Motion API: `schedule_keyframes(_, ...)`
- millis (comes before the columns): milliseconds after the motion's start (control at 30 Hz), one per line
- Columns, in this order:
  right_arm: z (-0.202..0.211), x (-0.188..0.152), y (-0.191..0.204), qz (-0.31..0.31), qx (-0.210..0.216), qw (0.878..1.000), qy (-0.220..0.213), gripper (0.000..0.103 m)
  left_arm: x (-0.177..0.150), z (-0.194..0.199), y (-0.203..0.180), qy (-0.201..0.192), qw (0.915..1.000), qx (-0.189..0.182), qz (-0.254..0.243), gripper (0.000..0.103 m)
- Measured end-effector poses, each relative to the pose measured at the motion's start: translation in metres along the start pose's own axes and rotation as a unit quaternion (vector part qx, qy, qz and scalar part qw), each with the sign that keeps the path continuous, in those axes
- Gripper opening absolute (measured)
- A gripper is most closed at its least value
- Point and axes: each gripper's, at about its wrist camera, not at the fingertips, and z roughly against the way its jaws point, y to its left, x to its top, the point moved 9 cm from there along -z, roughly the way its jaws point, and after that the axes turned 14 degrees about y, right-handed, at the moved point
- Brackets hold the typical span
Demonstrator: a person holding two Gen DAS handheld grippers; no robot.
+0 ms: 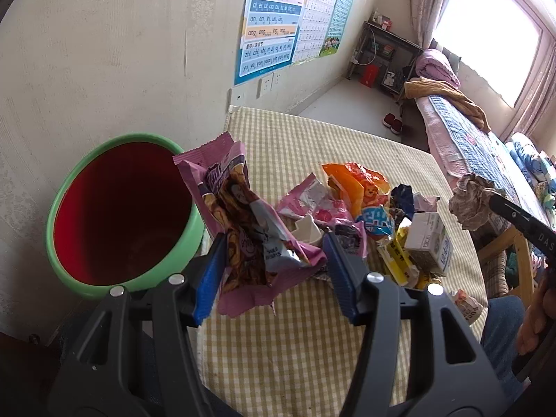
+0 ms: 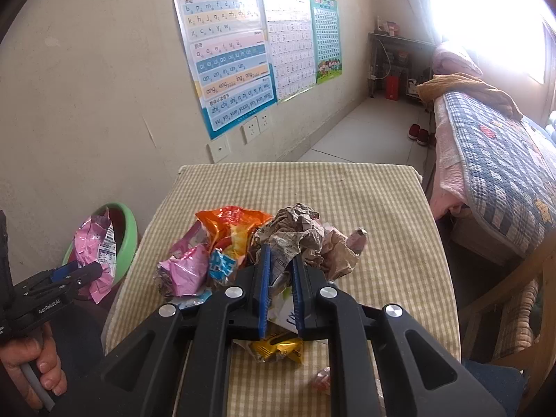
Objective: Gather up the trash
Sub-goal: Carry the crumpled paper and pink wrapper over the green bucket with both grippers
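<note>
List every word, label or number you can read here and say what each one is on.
"GenRobot.AI": side of the left gripper.
"DAS", cut off: arm of the right gripper.
"zhi chi shi ri zi ci si yi wu" and "ang eng ing ong": pinyin poster on the wall.
Grid charts, pink wrapper, milk carton and crumpled newspaper: print too small to read.

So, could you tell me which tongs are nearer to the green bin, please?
Left. The left tongs hold a pink wrapper right beside the green bin. The right tongs, gripping crumpled paper, are over the table's trash pile, farther away.
</note>
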Motion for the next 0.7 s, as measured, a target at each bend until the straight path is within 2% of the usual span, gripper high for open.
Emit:
schedule_keyframes(467, -0.029, 0.036, 0.136, 0.092, 0.074, 0.993, 0.001, 0.011, 0.010, 0.020, 0.095, -0.018, 0.9974, 0.029, 0.063, 0.054)
schedule_keyframes(700, -0.049, 0.050, 0.212, 0.137, 0.113, 0.984, 0.010, 0.011, 0.010, 0.024, 0.133, -0.018, 0.9964, 0.024, 0.079, 0.055)
